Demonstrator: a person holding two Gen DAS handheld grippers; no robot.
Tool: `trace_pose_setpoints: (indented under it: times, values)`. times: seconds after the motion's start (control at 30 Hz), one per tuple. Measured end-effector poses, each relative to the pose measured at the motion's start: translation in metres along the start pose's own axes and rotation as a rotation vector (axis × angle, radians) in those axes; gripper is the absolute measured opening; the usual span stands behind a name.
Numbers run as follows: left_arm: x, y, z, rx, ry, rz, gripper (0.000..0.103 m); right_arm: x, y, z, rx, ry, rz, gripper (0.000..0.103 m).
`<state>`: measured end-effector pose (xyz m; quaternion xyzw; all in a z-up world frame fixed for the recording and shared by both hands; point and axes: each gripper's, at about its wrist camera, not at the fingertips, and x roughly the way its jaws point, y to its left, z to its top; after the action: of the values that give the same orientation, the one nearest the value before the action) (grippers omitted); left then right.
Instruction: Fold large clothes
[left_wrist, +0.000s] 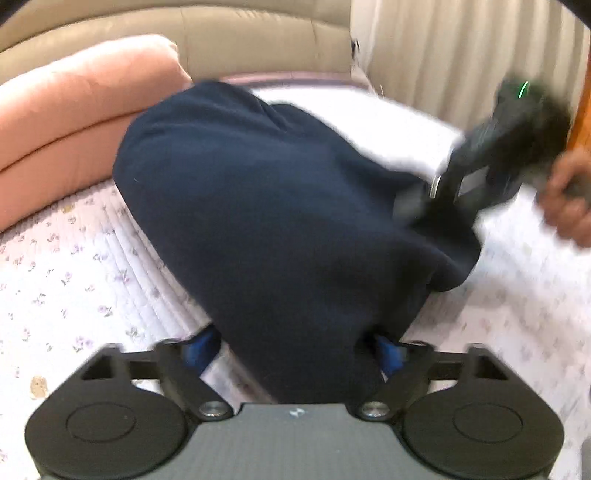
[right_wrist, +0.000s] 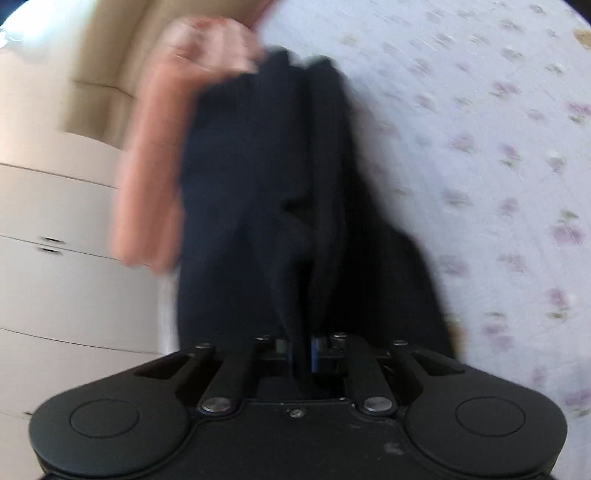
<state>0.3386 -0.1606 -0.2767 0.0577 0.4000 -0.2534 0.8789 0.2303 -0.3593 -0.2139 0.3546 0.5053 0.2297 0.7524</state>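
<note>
Even, bright indoor light, no hard shadows. Both views fisheye: edges bowed, corners vignetted black. Right wrist view heavily motion-blurred; navy garment (right_wrist: 280, 192) reads near black, detail lost. Left wrist view sharper, smeared toward the right edge; white glare top-right of the bed cover (left_wrist: 74, 266).

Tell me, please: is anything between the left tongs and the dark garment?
No, nothing visible is. The navy garment lies directly between the spread fingers of the left tongs, over the floral bedspread. The right tongs are already shut on the garment.
</note>
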Motion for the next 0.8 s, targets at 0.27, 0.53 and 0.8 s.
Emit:
trace_pose_setpoints:
  times: [0.27, 0.53, 0.8]
  values:
    - [0.003, 0.037, -0.002, -0.221, 0.122, -0.168, 0.086, -0.017, 0.014, -0.005, -0.401, -0.071, -0.33, 0.013]
    - [-0.037, 0.084, 0.005, -0.431, 0.069, -0.44, 0.099, -0.02, 0.047, 0.003, -0.491, -0.071, -0.479, 0.088]
    - [0.011, 0.085, 0.057, -0.356, 0.032, -0.242, 0.103, 0.038, 0.13, 0.052, -0.581, -0.214, -0.258, 0.103]
